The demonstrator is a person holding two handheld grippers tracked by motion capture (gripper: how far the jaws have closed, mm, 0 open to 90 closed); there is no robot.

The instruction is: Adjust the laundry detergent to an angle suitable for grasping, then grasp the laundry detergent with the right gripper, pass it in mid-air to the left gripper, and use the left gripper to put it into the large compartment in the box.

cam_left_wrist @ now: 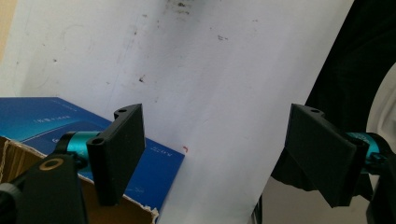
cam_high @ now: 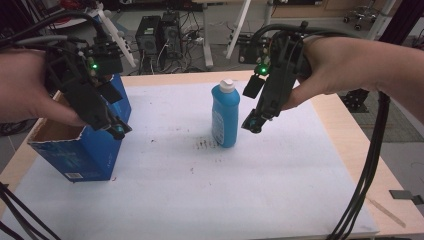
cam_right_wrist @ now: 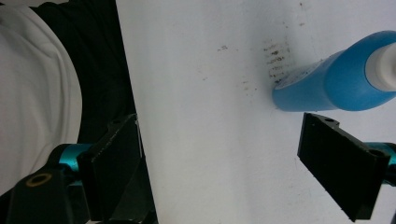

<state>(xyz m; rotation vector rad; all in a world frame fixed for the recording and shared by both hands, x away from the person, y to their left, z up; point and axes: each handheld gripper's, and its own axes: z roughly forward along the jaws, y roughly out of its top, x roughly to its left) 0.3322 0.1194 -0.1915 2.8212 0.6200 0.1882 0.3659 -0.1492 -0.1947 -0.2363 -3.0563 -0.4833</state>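
A blue bottle (cam_high: 225,117) with a white cap (cam_high: 227,85) stands upright near the middle of the white sheet (cam_high: 200,190). My right gripper (cam_high: 252,105) hangs just to the right of it, open and apart from it. In the right gripper view the bottle (cam_right_wrist: 317,86) lies beyond the right jaw, and my right gripper (cam_right_wrist: 229,163) has only bare sheet between its jaws. An open blue cardboard box (cam_high: 75,145) stands at the left. My left gripper (cam_high: 115,111) hovers over its right edge, open. In the left gripper view my left gripper (cam_left_wrist: 219,149) is empty, with the box (cam_left_wrist: 46,116) under its left jaw.
Dark smudges (cam_high: 205,145) mark the sheet beside the bottle. Thick black cables (cam_high: 370,165) trail down the right side. A thin wooden stick (cam_high: 385,212) lies on the bare table at the front right. Computers (cam_high: 160,32) and table legs stand beyond the far edge.
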